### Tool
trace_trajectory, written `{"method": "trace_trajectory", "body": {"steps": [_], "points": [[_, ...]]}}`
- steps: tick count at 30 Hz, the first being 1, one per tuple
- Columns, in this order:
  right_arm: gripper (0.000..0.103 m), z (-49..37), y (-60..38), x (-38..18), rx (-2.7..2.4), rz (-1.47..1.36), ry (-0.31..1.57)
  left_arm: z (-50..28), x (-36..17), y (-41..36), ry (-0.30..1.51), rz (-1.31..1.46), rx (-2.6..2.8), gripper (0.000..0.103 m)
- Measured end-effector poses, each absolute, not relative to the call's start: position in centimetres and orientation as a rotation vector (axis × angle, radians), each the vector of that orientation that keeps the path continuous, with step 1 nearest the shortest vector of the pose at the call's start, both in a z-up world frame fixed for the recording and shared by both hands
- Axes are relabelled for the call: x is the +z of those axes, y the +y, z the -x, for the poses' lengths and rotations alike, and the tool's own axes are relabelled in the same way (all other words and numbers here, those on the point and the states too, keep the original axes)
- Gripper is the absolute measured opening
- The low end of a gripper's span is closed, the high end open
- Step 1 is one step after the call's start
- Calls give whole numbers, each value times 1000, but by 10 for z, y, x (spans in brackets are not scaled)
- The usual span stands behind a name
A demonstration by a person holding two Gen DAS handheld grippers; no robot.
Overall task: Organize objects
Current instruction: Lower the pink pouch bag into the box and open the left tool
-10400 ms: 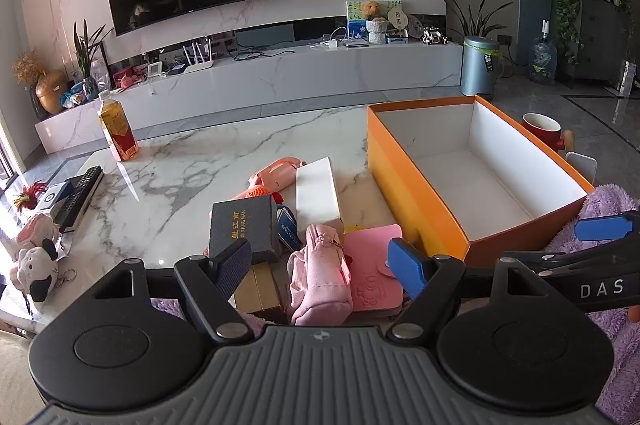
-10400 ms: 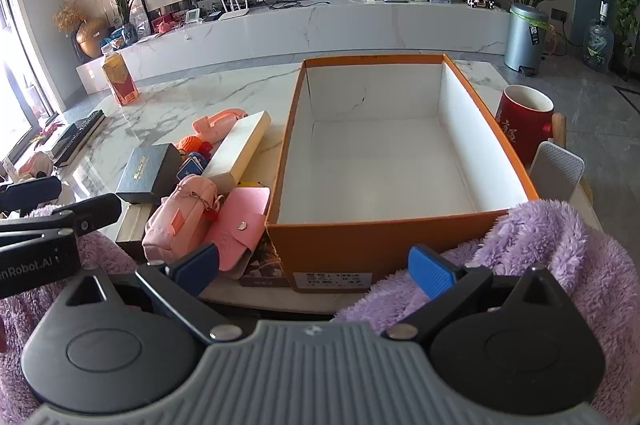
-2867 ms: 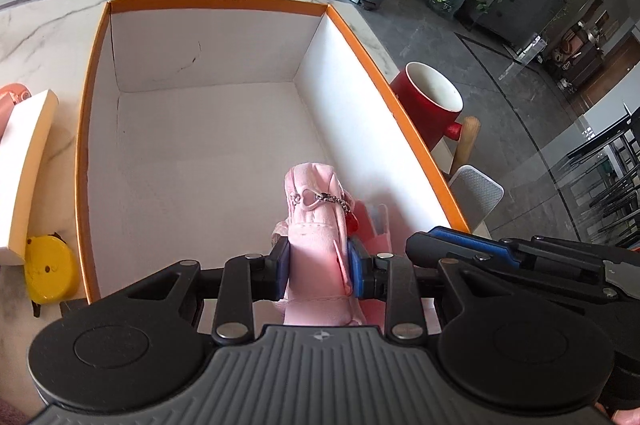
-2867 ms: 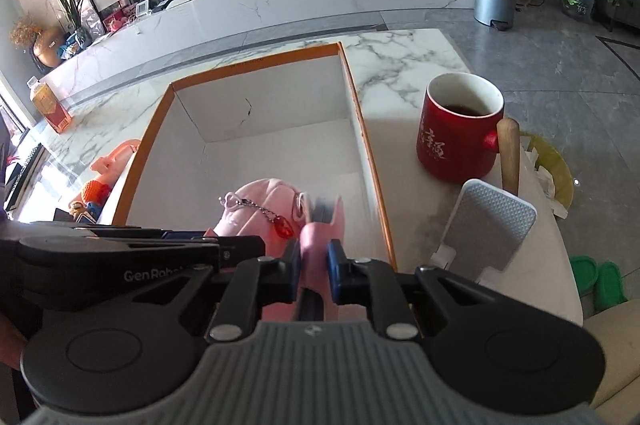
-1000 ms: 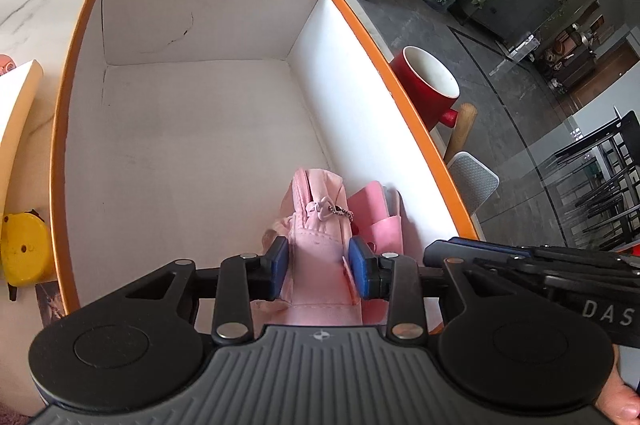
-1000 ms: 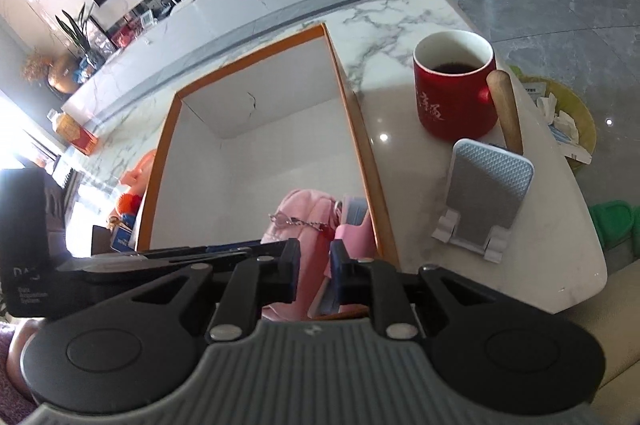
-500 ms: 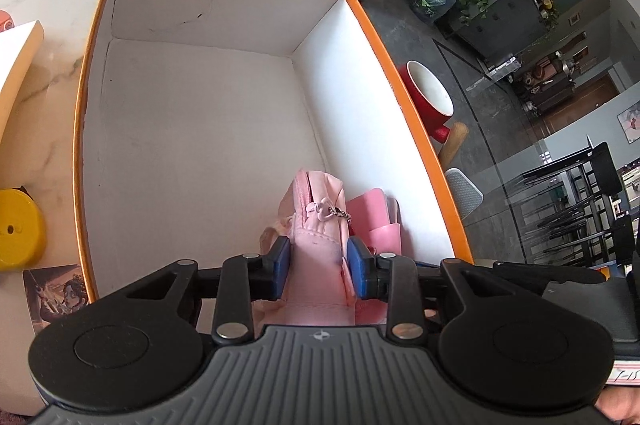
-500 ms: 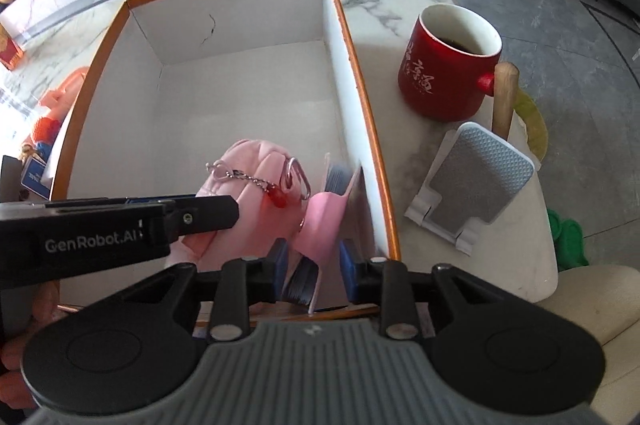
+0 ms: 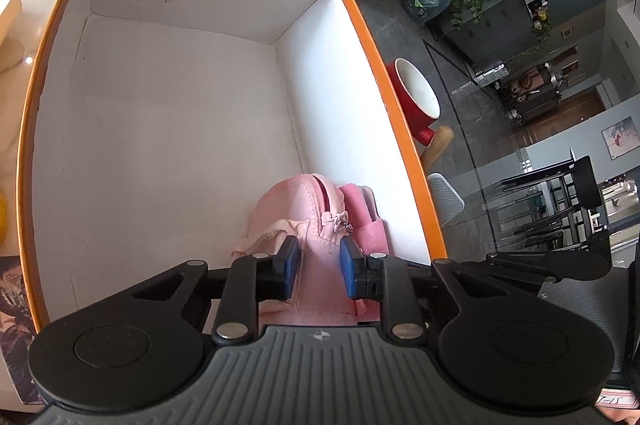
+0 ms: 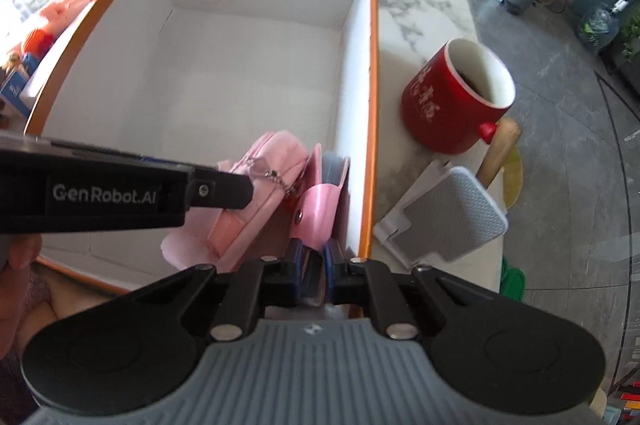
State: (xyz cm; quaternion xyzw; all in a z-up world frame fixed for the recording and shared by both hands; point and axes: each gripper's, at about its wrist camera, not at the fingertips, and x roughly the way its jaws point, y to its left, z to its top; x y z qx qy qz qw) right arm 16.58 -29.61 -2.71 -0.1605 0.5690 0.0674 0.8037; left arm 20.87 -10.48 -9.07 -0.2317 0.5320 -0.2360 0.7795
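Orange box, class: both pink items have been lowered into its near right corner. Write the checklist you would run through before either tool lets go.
1. Pink pouch inside the orange box: ok.
2. Pink wallet between pouch and right wall, standing on edge: ok.
3. Left tool gripping the pouch: ok, blue pads press its sides.
4. Right tool on the wallet: ok, jaws closing with the wallet between them.
5. Both items resting on the box floor: cannot tell, their undersides are hidden.
6. Red mug clear of the box, outside its right wall: ok.
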Motion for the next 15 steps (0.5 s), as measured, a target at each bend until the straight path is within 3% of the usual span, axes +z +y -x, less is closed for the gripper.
{"method": "trace_trajectory", "body": {"steps": [9, 10, 15], "points": [[15, -147, -322, 16, 145, 206, 1025, -209, -79, -122, 1213, 324, -474, 49], [19, -147, -327, 16, 119, 201, 1012, -210, -80, -122, 1225, 311, -467, 48], [19, -147, -349, 5, 116, 73, 1019, -214, -97, -113, 1273, 463, -462, 38]]}}
